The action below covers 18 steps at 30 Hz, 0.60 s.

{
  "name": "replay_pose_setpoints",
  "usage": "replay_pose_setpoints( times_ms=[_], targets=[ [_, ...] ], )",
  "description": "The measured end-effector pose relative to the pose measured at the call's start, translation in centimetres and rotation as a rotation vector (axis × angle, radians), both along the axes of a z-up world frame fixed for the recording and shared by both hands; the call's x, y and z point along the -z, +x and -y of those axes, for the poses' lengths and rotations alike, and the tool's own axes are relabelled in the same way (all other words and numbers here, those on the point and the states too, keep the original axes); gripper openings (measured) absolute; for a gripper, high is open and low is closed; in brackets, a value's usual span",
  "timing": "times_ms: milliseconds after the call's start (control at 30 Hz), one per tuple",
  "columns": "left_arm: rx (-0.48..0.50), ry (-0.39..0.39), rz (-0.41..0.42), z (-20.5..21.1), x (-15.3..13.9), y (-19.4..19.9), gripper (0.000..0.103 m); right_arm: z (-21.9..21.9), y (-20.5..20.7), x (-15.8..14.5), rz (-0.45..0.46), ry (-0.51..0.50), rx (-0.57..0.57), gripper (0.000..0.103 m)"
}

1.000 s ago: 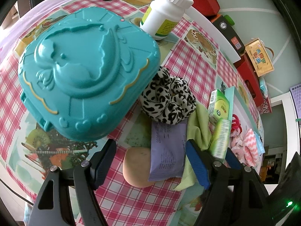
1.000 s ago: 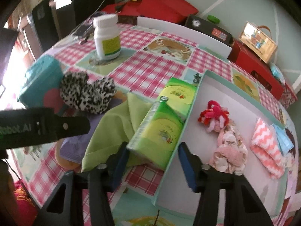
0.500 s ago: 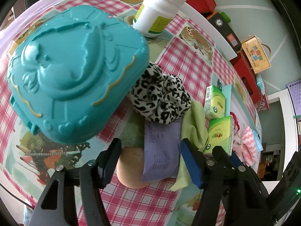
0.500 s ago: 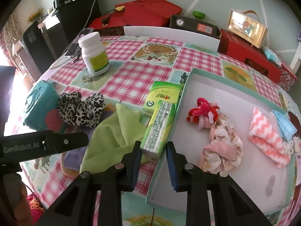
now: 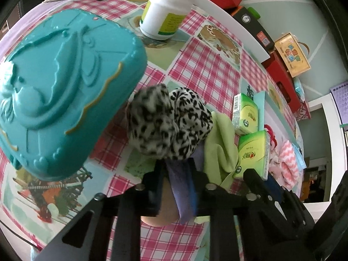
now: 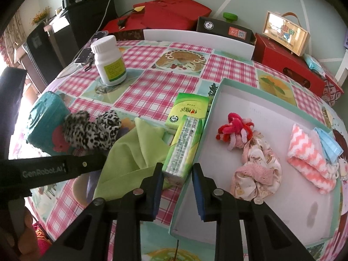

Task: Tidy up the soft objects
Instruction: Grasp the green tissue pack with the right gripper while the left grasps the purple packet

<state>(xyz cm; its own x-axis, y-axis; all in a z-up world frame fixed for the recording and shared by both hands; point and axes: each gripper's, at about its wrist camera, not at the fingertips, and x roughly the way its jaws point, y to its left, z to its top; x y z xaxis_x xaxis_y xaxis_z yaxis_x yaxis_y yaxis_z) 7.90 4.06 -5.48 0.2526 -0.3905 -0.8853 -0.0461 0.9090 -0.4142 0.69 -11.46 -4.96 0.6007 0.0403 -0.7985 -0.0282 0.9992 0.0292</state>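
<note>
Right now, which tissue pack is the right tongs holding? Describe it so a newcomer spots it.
Find the shallow white tray with the mint rim. Two green tissue packs sit at its left edge beside a lime cloth. The held pack is the nearer one, turned on edge with its printed side up, between the right tongs.

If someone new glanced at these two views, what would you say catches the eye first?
The big teal case fills the left wrist view's left side, with the leopard scrunchie beside it. The left gripper is closing on a purple packet. In the right wrist view, the right gripper pinches a green tissue pack at the edge of the white tray.
</note>
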Motion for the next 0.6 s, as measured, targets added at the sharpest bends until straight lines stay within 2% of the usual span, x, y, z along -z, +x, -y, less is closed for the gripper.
replay_pose_setpoints(
  times_ms=[133, 600],
  targets=[
    [0.008, -0.013, 0.007, 0.0, 0.0, 0.0, 0.011, 0.0, 0.0, 0.0, 0.0, 0.003, 0.0, 0.029],
    [0.01, -0.047, 0.05, -0.5, -1.1, -0.2, 0.008, 0.2, -0.1, -0.2, 0.002, 0.018, 0.003, 0.028]
  ],
)
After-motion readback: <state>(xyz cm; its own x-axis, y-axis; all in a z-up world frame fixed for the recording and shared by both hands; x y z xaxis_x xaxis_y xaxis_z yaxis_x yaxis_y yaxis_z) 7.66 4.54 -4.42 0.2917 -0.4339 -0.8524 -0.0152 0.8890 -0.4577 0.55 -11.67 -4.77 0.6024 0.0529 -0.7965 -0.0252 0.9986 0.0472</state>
